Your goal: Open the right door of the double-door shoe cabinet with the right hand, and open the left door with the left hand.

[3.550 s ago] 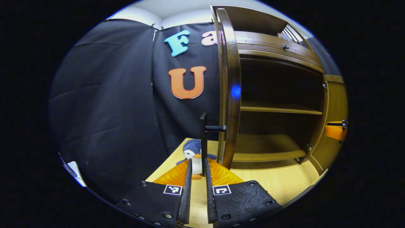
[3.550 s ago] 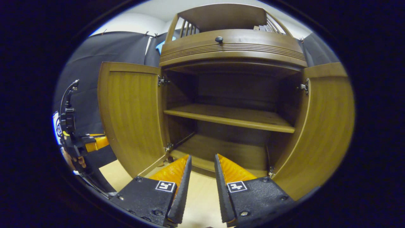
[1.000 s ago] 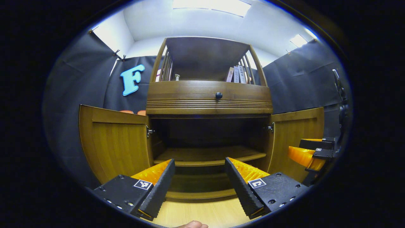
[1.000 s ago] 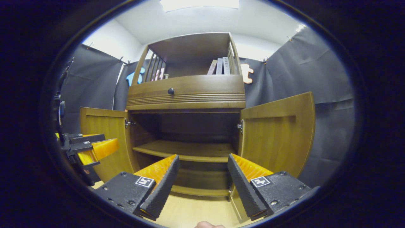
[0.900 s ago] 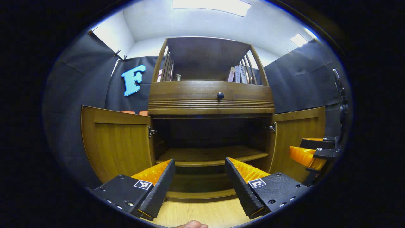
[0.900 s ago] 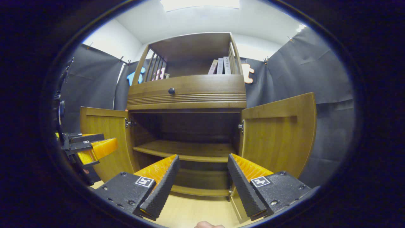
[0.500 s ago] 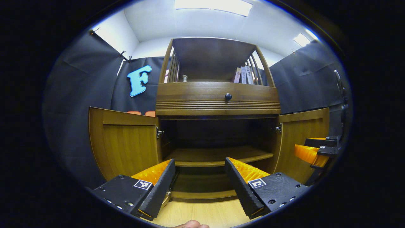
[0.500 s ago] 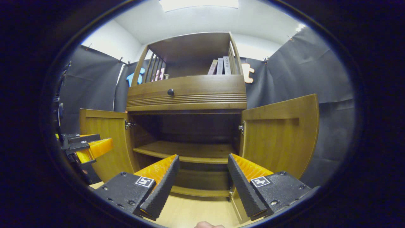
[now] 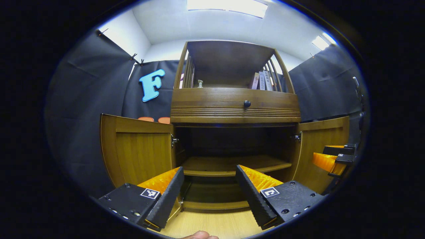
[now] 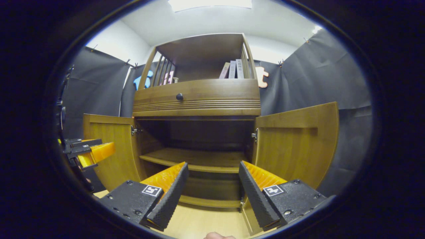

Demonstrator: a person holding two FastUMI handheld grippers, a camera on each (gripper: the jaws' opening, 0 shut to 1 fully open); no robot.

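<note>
— Starting at nine o'clock in the right gripper view, what's there?

— The left gripper [image 10: 91, 151], set in front of the left door [image 10: 109, 146], which is swung wide on its hinge.

— And in the left gripper view?

— The left door [image 9: 139, 149] stands out at about nine o'clock. At six o'clock the left gripper [image 9: 209, 196] has its fingers spread wide, gripping nothing.

— What lies in the middle?

— The shoe cabinet [image 9: 232, 132], straight ahead at twelve o'clock, with its dark inside and one shelf [image 9: 232, 166] showing. Above sits a drawer with a round knob [image 9: 247, 104].

— And toward three o'clock?

— The right door [image 9: 318, 152] is open too, with the right gripper [image 9: 332, 159] in front of it. In its own view the right gripper [image 10: 212, 196] is also spread wide and empty, the right door [image 10: 295, 146] at about two o'clock.
</note>
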